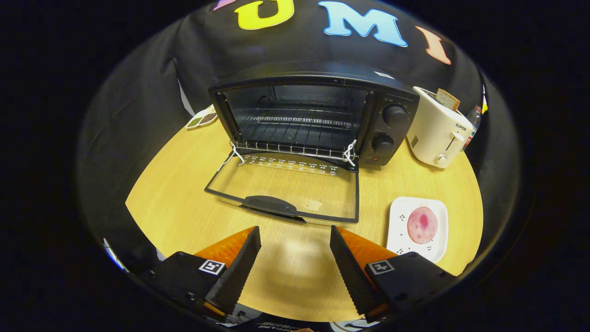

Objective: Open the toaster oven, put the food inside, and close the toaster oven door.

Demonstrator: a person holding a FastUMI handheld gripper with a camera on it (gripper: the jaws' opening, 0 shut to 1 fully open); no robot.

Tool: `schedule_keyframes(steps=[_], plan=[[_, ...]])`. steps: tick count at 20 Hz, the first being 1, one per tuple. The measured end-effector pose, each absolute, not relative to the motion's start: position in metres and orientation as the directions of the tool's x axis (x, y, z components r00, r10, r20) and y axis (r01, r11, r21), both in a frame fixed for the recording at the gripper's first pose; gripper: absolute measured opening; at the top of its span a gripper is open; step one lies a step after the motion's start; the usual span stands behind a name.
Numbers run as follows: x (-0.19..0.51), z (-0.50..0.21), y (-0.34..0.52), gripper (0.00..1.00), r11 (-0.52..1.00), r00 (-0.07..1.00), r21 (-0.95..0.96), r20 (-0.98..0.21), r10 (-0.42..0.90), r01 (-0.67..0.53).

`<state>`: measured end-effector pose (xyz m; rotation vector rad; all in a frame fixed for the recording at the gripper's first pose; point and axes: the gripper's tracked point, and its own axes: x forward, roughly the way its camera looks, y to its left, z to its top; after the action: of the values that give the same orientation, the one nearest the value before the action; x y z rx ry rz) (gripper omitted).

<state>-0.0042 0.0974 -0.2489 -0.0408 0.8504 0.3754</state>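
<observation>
One step is done: the oven (313,115) is seen with its door (286,189) dropped flat on the table (184,203). The gripper (295,240) is held wide apart and empty, just short of the door's handle. The food (421,224) lies on a plate (396,230) right of the door; it should be approached low and pinched gently by its edge.

The oven (313,120) stands open, its door (288,186) flat on the table (184,203). Before the door, the gripper (295,240) hangs spread and empty. Right of the door sits food (422,224) on a plate (438,210).
</observation>
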Motion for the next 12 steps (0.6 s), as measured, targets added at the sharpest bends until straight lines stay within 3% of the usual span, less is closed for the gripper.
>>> schedule_keyframes(steps=[8,12], plan=[[-0.004,-0.202,-0.029,0.97,0.973,0.664,0.116,-0.714,0.223,-0.201],[0.006,-0.212,-0.088,0.97,0.985,0.636,0.127,-0.752,0.172,-0.117]])
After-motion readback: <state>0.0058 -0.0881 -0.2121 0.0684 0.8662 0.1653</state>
